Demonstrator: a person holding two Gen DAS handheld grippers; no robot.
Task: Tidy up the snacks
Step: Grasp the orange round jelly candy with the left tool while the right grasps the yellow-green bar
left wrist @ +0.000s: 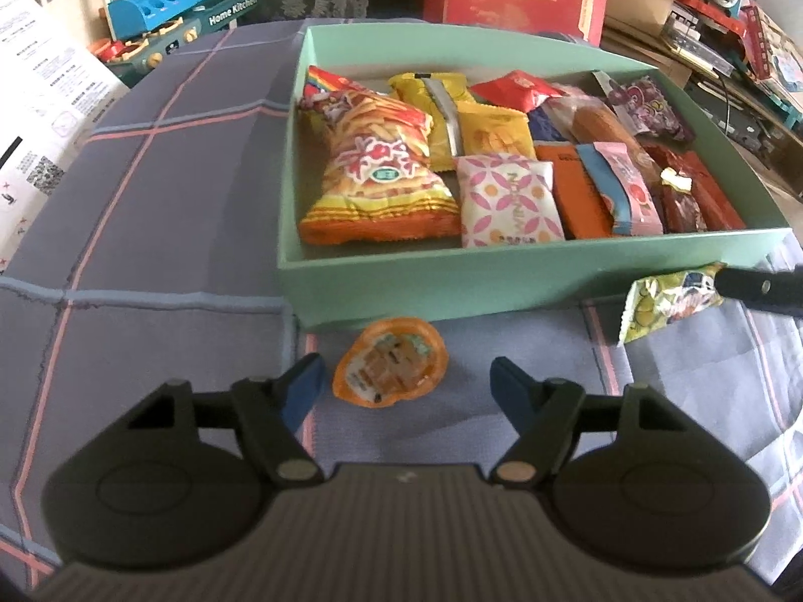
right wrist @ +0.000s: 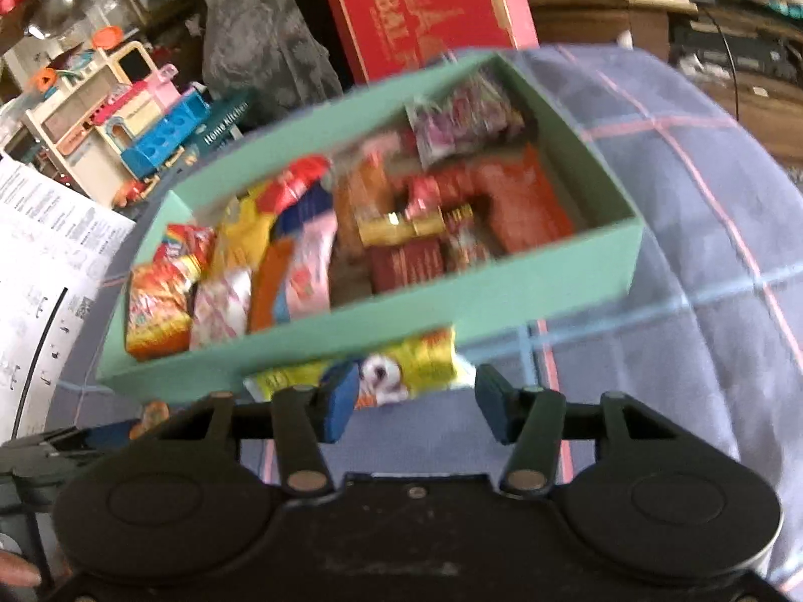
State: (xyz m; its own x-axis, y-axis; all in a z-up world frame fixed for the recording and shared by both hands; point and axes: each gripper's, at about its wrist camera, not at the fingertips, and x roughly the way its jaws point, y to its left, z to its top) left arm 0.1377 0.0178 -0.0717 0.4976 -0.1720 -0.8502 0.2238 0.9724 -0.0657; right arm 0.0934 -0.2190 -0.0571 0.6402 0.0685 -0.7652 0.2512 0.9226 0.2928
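Currently: left gripper (left wrist: 404, 386) open, jelly cup (left wrist: 390, 368) between its fingers; right gripper (right wrist: 411, 404) open by yellow packet (right wrist: 401, 366); box (left wrist: 502, 276) full.

My left gripper (left wrist: 404, 391): matte black body, ribbed grey centre plate, two round black housings beside that plate, black linkage arms with silver and copper-toned pivot pins, blue finger pads (left wrist: 303, 391). My right gripper (right wrist: 416, 409): same black build, scuffed centre plate with one small screw, blue pads (right wrist: 339, 409).
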